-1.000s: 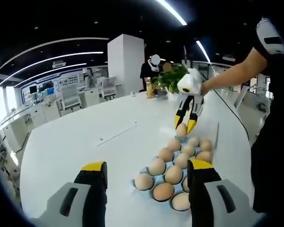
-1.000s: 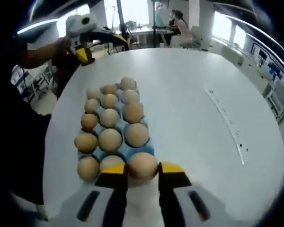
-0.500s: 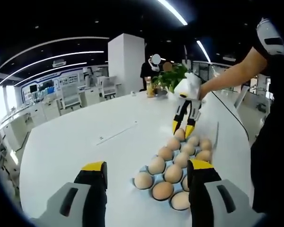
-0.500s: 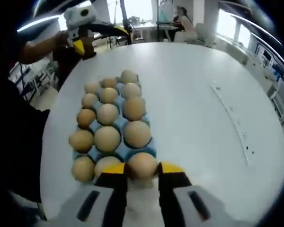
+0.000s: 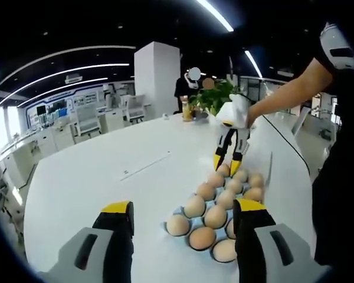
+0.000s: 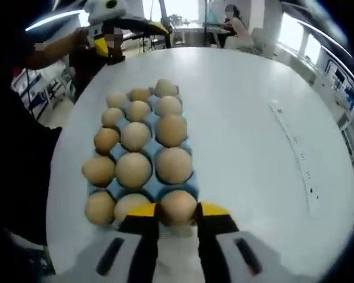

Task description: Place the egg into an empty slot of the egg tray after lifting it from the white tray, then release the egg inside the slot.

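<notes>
Right gripper [image 6: 177, 211]: seen in the right gripper view with its yellow-tipped jaws closed on a brown egg [image 6: 178, 206], which is set in the nearest slot of the blue moulded egg tray [image 6: 165, 187]; seen from afar in the left gripper view [image 5: 226, 168], held in a person's hand at the tray's far end.
Egg tray: laid on the round white table [image 6: 248, 141]; brown eggs are seated in three rows along it, the far slots included.
Left gripper [image 5: 183, 215]: yellow-tipped jaws are spread wide, nothing between them; it is held above the table, at the tray's [image 5: 178, 213] near end.
Background: a green leafy plant [image 5: 212, 97] is placed at the table's far edge.
</notes>
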`<state>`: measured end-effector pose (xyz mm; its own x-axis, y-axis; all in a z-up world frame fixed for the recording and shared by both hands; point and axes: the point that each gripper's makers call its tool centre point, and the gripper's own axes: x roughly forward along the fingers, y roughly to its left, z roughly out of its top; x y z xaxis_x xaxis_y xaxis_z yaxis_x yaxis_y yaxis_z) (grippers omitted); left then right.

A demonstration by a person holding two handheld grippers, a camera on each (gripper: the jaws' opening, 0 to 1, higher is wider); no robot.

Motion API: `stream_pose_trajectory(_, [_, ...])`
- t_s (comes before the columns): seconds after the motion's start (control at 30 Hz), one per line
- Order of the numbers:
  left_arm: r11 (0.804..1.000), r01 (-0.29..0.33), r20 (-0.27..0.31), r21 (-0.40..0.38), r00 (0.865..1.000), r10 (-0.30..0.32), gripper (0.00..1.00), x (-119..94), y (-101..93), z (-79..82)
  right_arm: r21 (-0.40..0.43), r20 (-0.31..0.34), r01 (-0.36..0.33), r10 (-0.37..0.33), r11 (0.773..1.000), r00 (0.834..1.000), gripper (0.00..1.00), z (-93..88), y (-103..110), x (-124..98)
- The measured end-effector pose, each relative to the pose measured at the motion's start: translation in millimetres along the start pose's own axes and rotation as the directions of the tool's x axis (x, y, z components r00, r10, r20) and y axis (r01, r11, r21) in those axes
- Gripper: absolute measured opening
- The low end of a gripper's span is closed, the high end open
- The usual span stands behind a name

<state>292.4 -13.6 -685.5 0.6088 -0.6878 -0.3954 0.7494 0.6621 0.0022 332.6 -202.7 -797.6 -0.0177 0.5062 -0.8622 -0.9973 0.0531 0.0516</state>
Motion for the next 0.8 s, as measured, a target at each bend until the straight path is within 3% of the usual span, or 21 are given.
stream_pose_trajectory(0.23, [1.000,0.001,-0.002,0.002,1.000,-0.001,0.69,0.6,0.3,-0.2,0.007,-0.001,-0.011,0.011,1.000,1.000,0.25,-0.4,0.0,0.3])
stream_pose_trajectory(0.37, [1.000,0.003,-0.001,0.004,1.000,-0.003,0.69,1.4,-0.1,0.2,0.047,0.020,-0.029,0.028,0.998,0.999,0.25,-0.4,-2.0,0.1])
stream_pose_trajectory(0.8, [1.000,0.001,-0.005,0.006,1.000,-0.001,0.68,0.4,0.3,1.5,0.046,0.077,-0.069,0.065,0.997,0.995,0.29,2.1,-0.3,2.0])
